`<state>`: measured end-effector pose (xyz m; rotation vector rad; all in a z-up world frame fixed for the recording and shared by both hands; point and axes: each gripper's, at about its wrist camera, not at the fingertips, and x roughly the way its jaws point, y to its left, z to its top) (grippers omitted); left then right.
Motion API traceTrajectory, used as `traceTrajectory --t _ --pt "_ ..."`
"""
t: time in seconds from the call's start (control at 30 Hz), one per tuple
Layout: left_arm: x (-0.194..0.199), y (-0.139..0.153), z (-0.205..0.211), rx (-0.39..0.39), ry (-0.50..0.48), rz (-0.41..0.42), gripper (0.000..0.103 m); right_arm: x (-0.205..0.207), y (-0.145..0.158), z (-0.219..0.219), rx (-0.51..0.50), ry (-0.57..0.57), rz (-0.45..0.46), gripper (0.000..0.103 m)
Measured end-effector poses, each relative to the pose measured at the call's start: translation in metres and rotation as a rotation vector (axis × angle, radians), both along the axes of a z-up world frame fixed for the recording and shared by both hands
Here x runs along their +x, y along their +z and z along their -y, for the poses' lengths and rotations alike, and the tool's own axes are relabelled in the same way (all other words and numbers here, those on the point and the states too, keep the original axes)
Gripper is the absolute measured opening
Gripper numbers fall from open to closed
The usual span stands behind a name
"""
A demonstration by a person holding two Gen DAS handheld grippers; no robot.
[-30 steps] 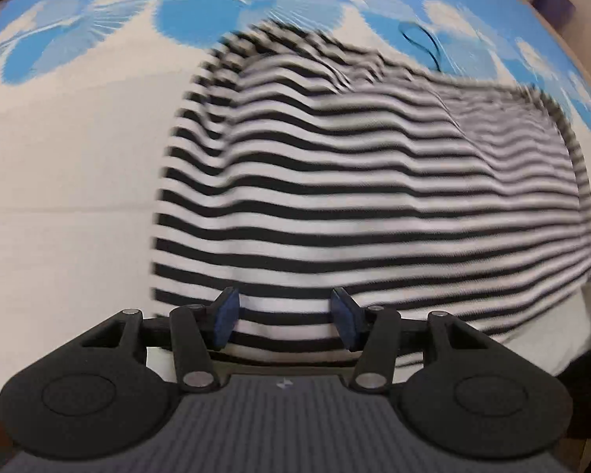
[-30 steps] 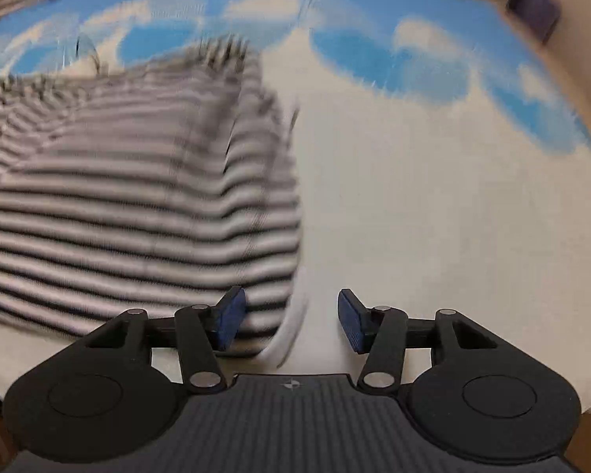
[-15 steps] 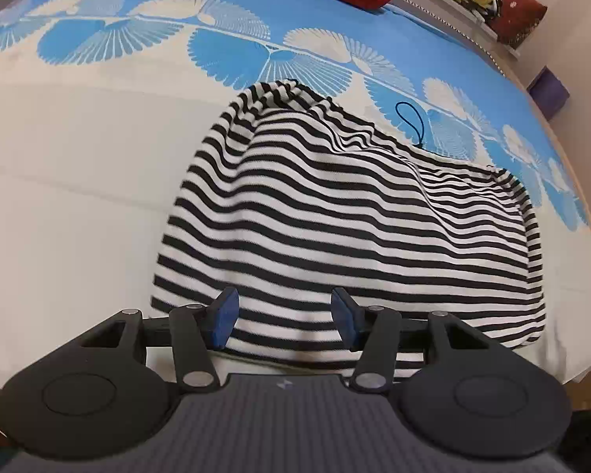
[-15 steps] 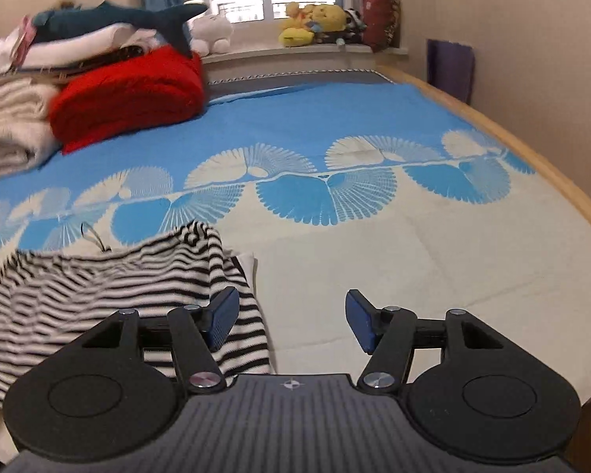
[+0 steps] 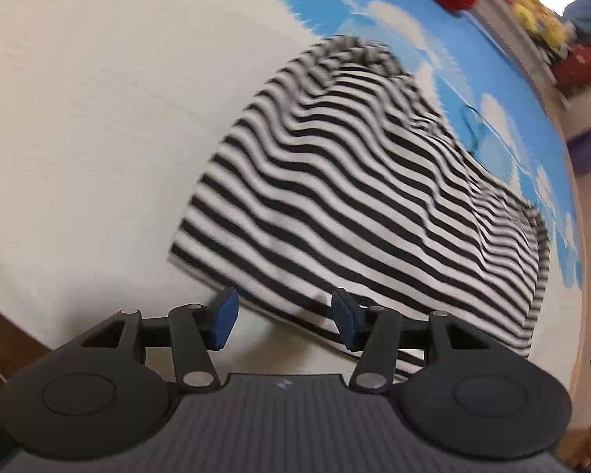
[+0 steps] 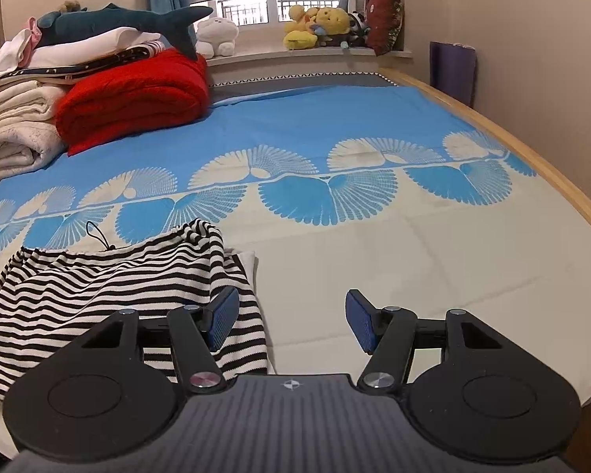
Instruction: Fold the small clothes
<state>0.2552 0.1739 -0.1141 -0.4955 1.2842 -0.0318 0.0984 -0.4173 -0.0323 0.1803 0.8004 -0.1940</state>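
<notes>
The striped garment [image 5: 374, 205] lies bunched on the near, cream part of the bedspread [image 6: 413, 268], its hem edge just ahead of the left gripper [image 5: 283, 317], whose jaws stand apart around nothing. The right gripper [image 6: 291, 317] is likewise spread and empty beside the cloth's right edge. It looks light, soft and floppy, so a pinch at a hem corner seems best
</notes>
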Motion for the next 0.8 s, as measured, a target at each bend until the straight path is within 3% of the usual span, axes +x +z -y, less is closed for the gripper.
traceTrajectory --t 0.3,0.5,0.53,0.6,0.63,0.67,0.8 --pt "0.005 -0.026 -0.037 -0.123 0.266 -0.129 0.063 0.003 -0.003 0.009 0.042 -0.033 0.002 0.062" --pt "0.012 -0.034 -0.048 -0.139 0.406 -0.128 0.061 0.005 -0.003 0.005 0.037 -0.026 -0.001 0.062" --pt "0.013 -0.034 -0.047 -0.132 0.418 -0.125 0.058 0.005 -0.003 0.005 0.033 -0.023 -0.002 0.062" --pt "0.016 -0.034 -0.044 -0.104 0.420 -0.115 0.042 0.005 -0.003 0.004 0.023 -0.021 -0.003 0.062" --pt "0.018 -0.034 -0.043 -0.093 0.418 -0.108 0.021 0.006 -0.003 0.004 0.020 -0.022 -0.005 0.062" --pt "0.018 -0.034 -0.043 -0.107 0.419 -0.100 0.014 0.006 -0.003 0.004 0.020 -0.026 -0.007 0.062" --pt "0.019 -0.020 -0.038 -0.080 0.370 -0.018 0.010 0.006 -0.004 0.006 0.020 -0.039 -0.013 0.062"
